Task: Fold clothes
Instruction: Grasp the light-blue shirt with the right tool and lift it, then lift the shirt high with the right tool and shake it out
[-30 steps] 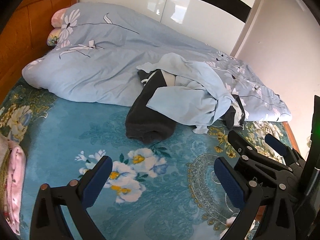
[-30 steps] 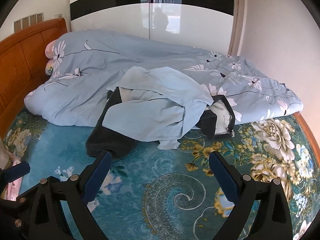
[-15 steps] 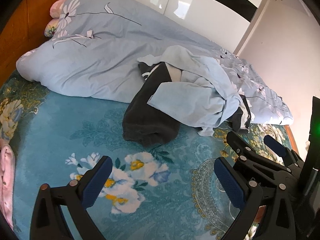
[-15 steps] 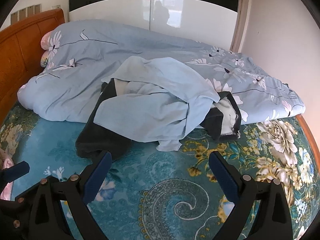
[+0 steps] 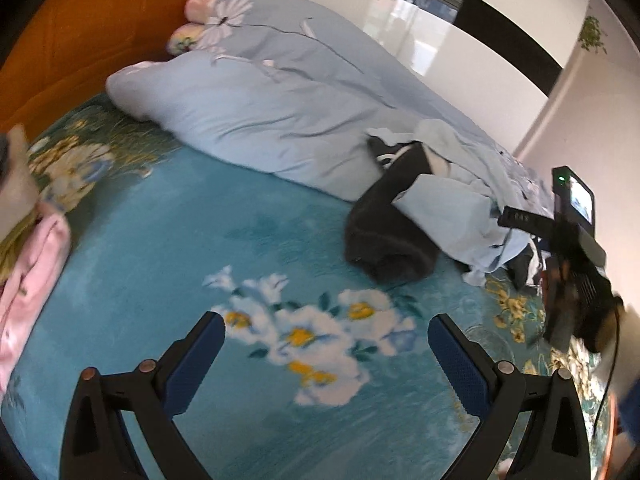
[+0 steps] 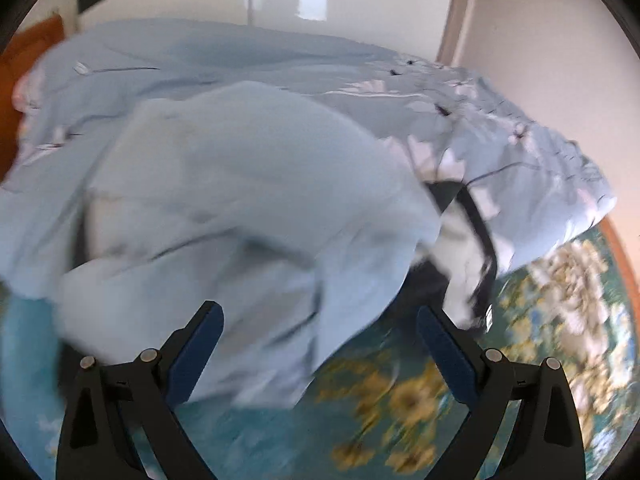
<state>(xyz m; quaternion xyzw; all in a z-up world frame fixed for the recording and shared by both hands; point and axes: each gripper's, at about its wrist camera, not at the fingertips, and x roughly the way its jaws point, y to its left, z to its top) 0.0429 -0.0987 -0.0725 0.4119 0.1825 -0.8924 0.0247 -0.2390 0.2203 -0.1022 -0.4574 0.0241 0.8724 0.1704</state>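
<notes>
Both claws gape wide and empty, the right gripper (image 6: 320, 344) just short of the blue shirt (image 6: 240, 208) heaped ahead, the left gripper (image 5: 326, 354) over bare bedspread (image 5: 192, 248), the shirt well off to its right.

I'm over a bed with a teal floral bedspread (image 5: 280, 240). Far across it a pale blue duvet (image 5: 280, 92) lies heaped, orange wooden headboard (image 5: 80, 40) on the left, glossy white wardrobe (image 5: 460, 40) behind, daylight reflecting off it.
</notes>
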